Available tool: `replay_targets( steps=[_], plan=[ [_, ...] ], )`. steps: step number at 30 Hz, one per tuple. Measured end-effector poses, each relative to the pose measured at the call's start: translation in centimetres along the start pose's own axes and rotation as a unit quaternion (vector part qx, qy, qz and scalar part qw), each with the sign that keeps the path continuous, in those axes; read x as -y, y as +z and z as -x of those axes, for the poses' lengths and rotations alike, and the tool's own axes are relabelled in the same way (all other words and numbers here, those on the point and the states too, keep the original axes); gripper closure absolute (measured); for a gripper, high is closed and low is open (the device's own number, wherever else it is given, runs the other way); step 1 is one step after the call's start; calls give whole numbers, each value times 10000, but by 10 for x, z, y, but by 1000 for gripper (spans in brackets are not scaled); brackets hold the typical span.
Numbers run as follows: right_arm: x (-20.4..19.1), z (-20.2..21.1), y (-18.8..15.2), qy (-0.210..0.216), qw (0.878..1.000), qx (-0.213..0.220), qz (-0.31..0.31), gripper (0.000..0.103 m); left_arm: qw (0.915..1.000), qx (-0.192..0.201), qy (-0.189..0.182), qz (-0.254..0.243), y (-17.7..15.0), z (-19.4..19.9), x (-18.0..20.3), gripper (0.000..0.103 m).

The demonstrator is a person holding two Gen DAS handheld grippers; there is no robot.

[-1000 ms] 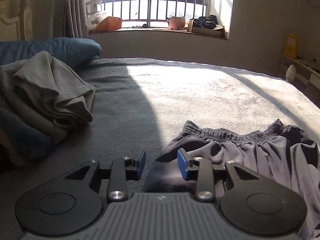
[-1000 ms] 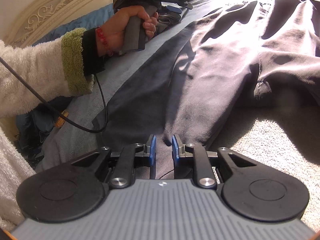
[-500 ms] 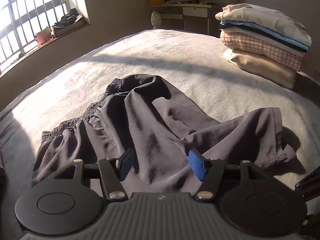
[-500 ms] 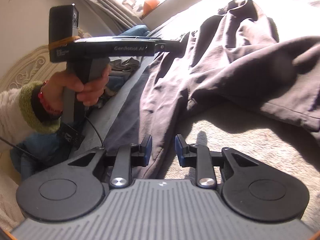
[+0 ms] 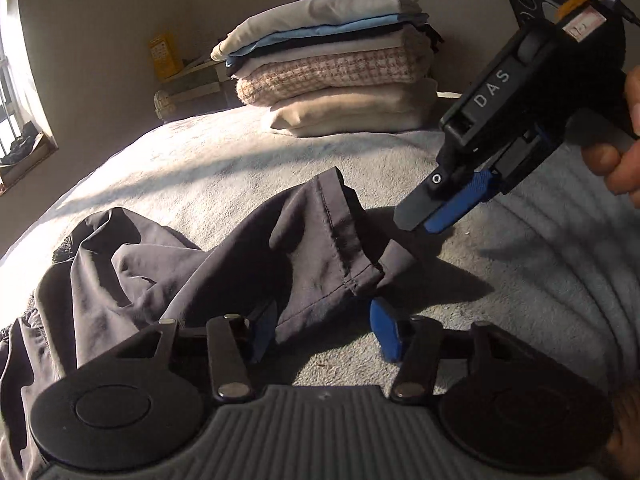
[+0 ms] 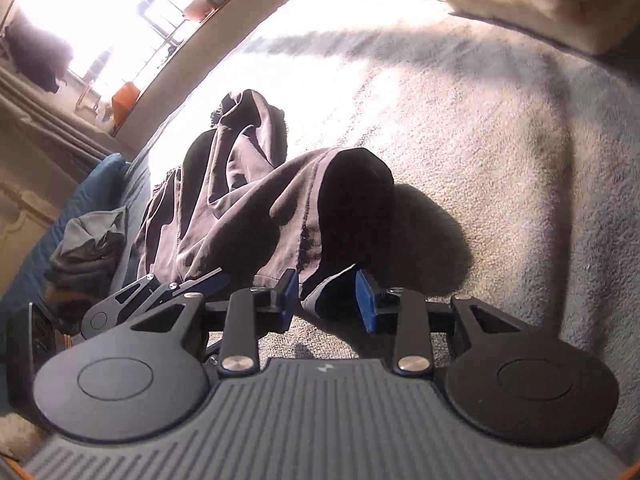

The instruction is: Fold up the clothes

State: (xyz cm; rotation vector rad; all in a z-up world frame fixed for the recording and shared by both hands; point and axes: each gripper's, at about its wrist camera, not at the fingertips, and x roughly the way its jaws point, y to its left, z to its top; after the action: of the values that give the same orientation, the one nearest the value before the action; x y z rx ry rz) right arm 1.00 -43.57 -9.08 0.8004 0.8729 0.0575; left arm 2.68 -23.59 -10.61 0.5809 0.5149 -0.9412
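Observation:
Dark grey shorts lie crumpled on the grey bed cover. One leg hem points toward me. My left gripper is open, its jaws on either side of that hem's near corner. My right gripper is open too, its jaws around the far corner of the same leg opening. In the left wrist view the right gripper hovers just right of the hem, held by a hand. In the right wrist view the left gripper shows low at the left.
A stack of folded clothes sits on the bed behind the shorts. A crumpled grey garment and a blue pillow lie at the bed's far left. A barred window is beyond.
Both grippers swung from the waistband side to the leg hem of the shorts. The jaws of both have opened wider and now straddle the hem corners.

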Motion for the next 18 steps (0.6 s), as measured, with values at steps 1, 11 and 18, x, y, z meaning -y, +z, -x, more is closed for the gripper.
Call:
replay_targets(
  steps=[1, 11, 18],
  plan=[
    [8, -2, 0, 49, 9996, -34, -268, 67, 9999, -5, 32, -140, 0, -4, 4, 56],
    [33, -8, 8, 240, 9967, -114, -773, 58, 9993, 88, -359, 46, 4, -16, -20, 79],
    [37, -17, 11, 334, 9952, -249, -881, 53, 9977, -17, -587, 331, 1, -26, -35, 78]
  ],
)
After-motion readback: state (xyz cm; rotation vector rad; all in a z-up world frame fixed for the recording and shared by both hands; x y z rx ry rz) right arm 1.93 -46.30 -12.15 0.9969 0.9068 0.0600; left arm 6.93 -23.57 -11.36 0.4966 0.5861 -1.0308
